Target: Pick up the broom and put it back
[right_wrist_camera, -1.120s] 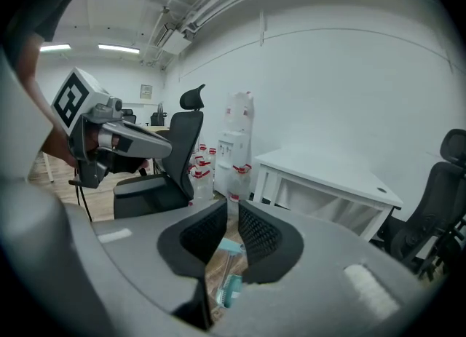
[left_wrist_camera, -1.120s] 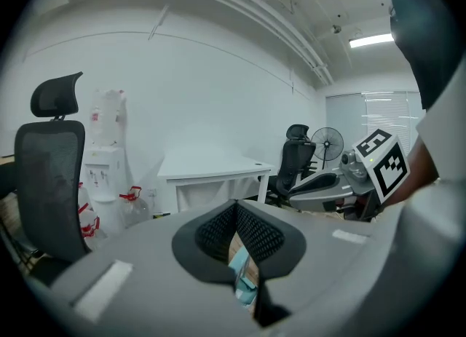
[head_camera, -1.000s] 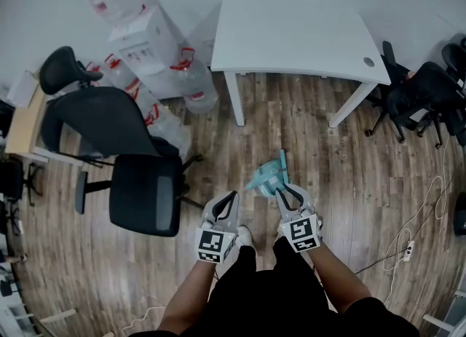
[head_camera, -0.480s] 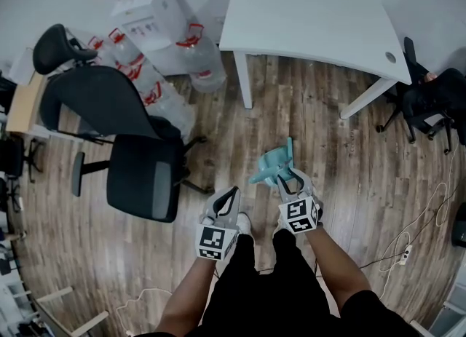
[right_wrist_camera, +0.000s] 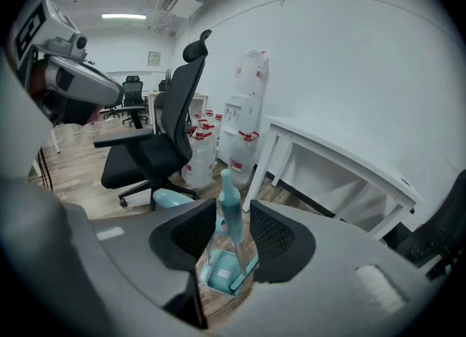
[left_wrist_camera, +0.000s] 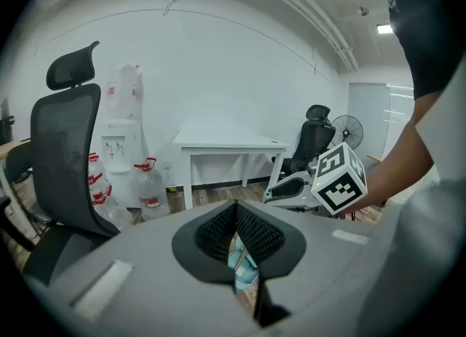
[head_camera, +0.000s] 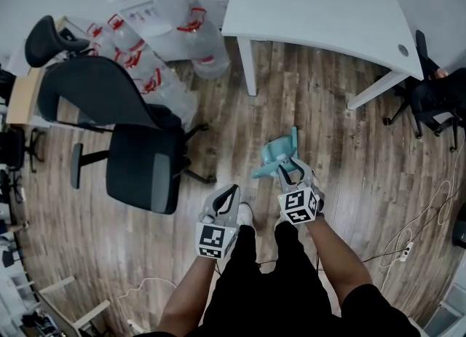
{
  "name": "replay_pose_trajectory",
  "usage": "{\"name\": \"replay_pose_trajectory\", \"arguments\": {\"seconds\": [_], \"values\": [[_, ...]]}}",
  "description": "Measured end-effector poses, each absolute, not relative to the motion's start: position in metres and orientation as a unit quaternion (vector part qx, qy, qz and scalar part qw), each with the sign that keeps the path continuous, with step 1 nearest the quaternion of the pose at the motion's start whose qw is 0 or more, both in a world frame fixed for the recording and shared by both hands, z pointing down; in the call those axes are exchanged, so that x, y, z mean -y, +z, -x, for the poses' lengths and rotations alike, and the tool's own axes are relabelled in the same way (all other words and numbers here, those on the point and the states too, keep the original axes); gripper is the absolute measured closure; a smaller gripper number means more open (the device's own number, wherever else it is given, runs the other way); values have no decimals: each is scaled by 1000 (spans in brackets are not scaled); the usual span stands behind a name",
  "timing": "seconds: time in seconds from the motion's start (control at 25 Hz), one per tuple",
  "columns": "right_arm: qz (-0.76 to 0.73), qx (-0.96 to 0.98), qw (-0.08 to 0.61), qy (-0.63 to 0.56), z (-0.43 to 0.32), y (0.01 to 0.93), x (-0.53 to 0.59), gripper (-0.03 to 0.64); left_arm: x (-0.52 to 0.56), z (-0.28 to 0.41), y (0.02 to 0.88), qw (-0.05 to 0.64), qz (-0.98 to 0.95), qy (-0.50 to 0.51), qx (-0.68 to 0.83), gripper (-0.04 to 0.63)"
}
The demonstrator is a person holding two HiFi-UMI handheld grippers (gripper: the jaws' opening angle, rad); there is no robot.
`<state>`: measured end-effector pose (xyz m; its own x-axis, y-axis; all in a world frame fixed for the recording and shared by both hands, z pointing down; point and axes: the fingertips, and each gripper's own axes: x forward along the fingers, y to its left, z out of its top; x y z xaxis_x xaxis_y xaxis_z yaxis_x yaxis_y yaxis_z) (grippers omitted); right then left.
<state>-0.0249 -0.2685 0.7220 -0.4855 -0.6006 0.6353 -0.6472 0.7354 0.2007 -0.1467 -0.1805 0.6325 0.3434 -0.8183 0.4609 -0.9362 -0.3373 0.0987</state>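
Wooden floor [head_camera: 349, 183] carries a black office chair [head_camera: 142, 168] at the head view's left. Teal broom [right_wrist_camera: 228, 208] stands upright on that floor just ahead of the person, its lower end in a matching dustpan [right_wrist_camera: 217, 274]. Right tongs [right_wrist_camera: 231, 230] are opening around the broom's handle, neither pad seen pressing it. Left tongs [left_wrist_camera: 234, 223] are closed together, empty, beside the right.

Broom [left_wrist_camera: 240, 266] mostly behind left tongs [left_wrist_camera: 234, 210]
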Motion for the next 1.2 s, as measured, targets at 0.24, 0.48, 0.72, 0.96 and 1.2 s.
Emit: {"name": "replay_pose_trajectory", "arguments": {"seconds": [0.24,0.48,0.72,0.96,1.2], "values": [[-354,862,362,20,29,729,271,468,181,147,639,180,-799,166,549,578],[-351,861,368,2,34,733,270,469,181,146,640,178,-796,165,554,578],[-353,861,365,-8,32,732,272,522,175,140,644,187,-795,167,552,578],[-353,866,355,-4,29,732,274,525,176,144,645,185,-793,168,556,578],[-358,864,354,3,18,728,279,526,176,143,644,185,-792,167,557,578]]}}
